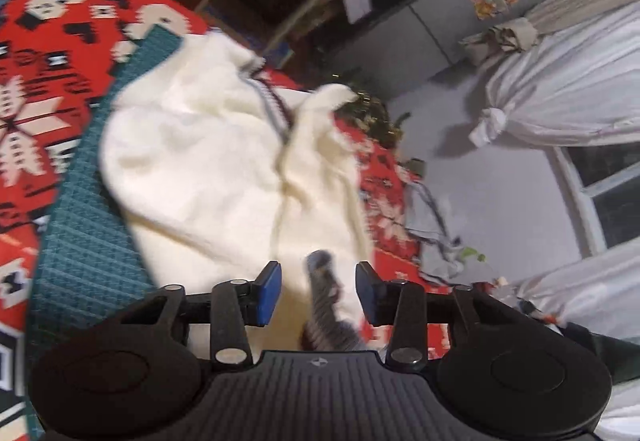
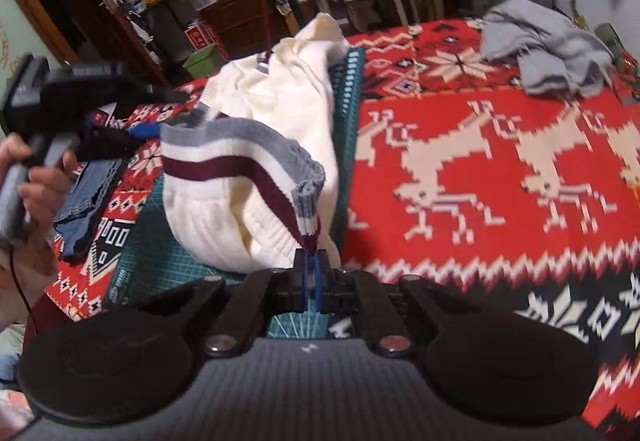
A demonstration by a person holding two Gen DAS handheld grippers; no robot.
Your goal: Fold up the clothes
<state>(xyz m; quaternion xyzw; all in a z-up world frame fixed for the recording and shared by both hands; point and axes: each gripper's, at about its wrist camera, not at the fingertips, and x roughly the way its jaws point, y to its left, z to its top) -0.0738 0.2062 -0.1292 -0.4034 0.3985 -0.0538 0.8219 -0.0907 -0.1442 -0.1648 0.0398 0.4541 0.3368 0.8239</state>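
We have a cream sweater (image 2: pixel 280 129) with a grey, white and maroon striped hem lifted partly off a green mat (image 2: pixel 352 113) that lies on a red patterned blanket (image 2: pixel 480 169). Our right gripper (image 2: pixel 311 261) is clenched on the striped hem (image 2: pixel 256 157), its blue pads pressed together with the knit pinched between them, and the band stretches from there up and across toward our left gripper (image 1: pixel 318 291). In the left wrist view that gripper stands released, its two blue pads well apart, with a striped strip of the knit running up between them but not pinched. In the right wrist view the same gripper sits at the far end of the hem, held in a hand (image 2: pixel 36 177), and from that angle we cannot tell whether anything is caught in it.

As for progress, the sweater is bunched and hanging, not laid flat: the body sags in soft rolls onto the mat, and the collar end lies crumpled at the far side. No neat crease or squared shape shows anywhere, so we judge the folding of this piece as still in hand, with the laying out and all the tidy folds left to show. A grey garment (image 2: pixel 544 49) lies rumpled at the far corner of the blanket, and some denim (image 2: pixel 92 193) rests near the left edge; neither looks folded, so we judge more remains.
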